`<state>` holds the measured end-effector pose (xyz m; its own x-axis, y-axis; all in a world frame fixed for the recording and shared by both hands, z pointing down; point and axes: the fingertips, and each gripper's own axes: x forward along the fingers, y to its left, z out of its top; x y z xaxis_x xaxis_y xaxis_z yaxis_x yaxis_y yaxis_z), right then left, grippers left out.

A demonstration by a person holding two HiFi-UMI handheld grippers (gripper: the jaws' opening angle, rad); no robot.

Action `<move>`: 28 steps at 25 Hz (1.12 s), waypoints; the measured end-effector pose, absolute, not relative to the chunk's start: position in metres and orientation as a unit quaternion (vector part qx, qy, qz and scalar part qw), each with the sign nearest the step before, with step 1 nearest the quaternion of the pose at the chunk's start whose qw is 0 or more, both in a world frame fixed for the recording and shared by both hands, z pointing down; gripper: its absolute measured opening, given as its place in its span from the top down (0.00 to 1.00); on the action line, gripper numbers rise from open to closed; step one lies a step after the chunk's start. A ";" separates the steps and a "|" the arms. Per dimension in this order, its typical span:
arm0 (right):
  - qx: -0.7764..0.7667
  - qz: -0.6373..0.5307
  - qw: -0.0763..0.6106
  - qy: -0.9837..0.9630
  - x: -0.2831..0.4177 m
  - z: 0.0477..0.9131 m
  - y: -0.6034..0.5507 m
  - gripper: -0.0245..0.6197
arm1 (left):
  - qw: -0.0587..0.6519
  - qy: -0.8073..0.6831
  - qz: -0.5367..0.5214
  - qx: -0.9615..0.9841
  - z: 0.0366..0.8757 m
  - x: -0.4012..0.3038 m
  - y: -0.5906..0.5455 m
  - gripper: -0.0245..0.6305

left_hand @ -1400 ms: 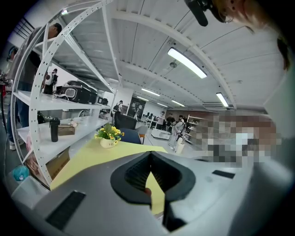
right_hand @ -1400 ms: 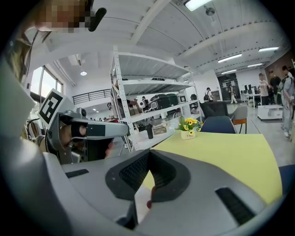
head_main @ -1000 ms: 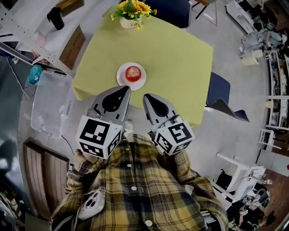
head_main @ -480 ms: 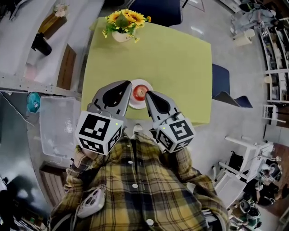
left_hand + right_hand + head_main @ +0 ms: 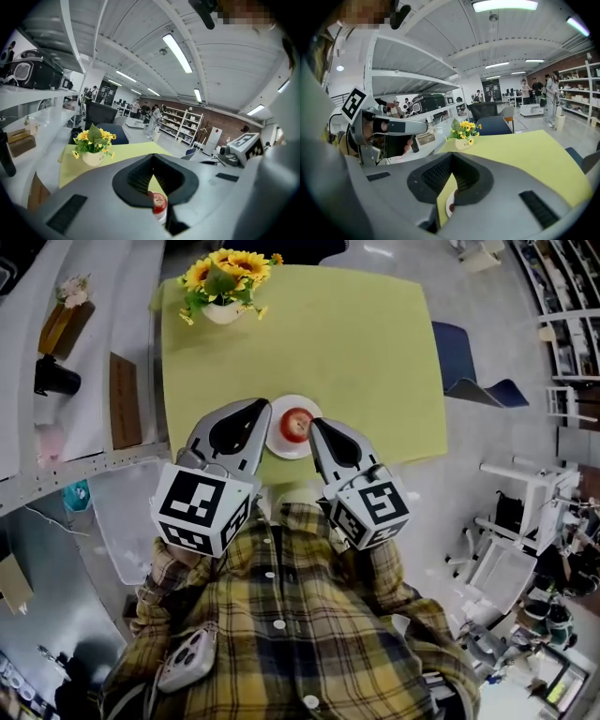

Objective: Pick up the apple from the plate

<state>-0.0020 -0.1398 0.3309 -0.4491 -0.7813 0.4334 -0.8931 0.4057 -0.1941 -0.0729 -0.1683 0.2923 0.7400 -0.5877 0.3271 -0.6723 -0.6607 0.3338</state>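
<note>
While the apple [image 5: 296,423] sits untouched on the white plate [image 5: 278,442], near the table's [image 5: 375,352] close edge at 12 o'clock from me, I judge this the approach step. The left gripper [image 5: 265,408] noses in at the plate's 9 o'clock, the right gripper [image 5: 315,426] at 3 o'clock. Both have their tongs pinched together, empty. Next, 1 pair must spread wide before closing around the apple.
</note>
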 end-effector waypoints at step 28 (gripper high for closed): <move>0.486 0.239 0.176 -0.822 0.037 0.385 -0.161 0.97 | 0.284 -0.345 0.145 0.883 0.362 -0.030 -0.189 0.95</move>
<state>0.0372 -0.1612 0.3846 -0.4657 -0.7150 0.5214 -0.8831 0.4129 -0.2226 -0.0305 -0.1887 0.3623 0.7201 -0.5272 0.4510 -0.6913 -0.6009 0.4014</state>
